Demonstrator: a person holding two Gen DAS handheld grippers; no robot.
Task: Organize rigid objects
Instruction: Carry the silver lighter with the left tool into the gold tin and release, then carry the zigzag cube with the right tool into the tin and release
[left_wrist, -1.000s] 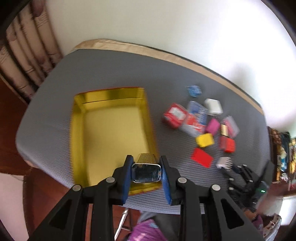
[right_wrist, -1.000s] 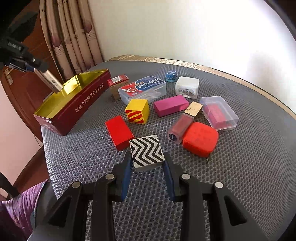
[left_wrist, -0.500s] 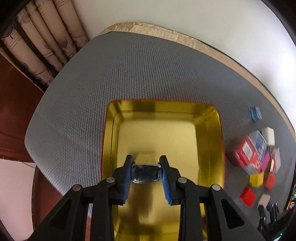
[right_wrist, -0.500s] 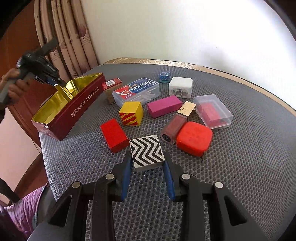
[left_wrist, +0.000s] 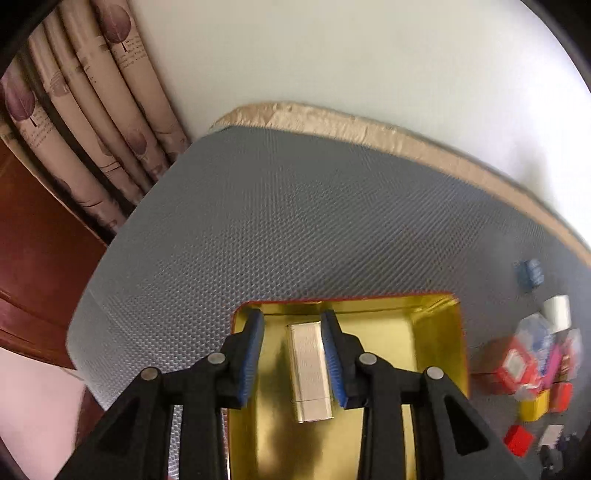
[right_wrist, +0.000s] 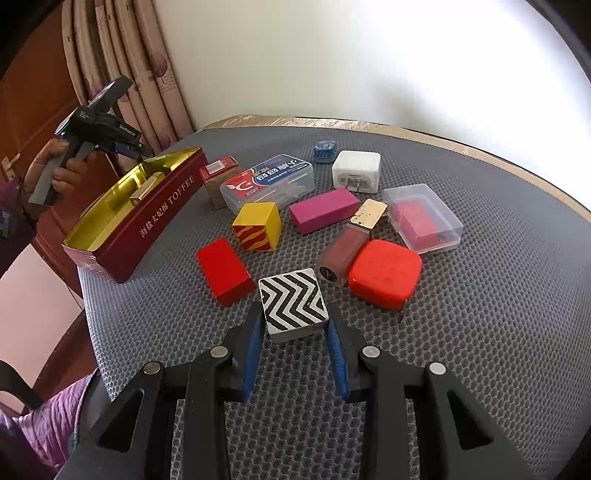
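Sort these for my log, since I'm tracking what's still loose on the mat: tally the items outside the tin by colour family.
Red: 4
Yellow or gold: 2
Magenta: 1
White: 1
Blue: 1
Black-and-white: 1
Clear boxes: 2
Total: 12

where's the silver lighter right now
In the left wrist view, the silver lighter lies inside the gold-lined toffee tin, between the open left gripper fingers, near the tin's far-left corner.

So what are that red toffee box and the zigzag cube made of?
The toffee box looks like tin: glossy red outside, with a mirror-like gold lining that reflects. The zigzag cube seems to be painted wood, matte, with scuffed edges; I can't be sure.
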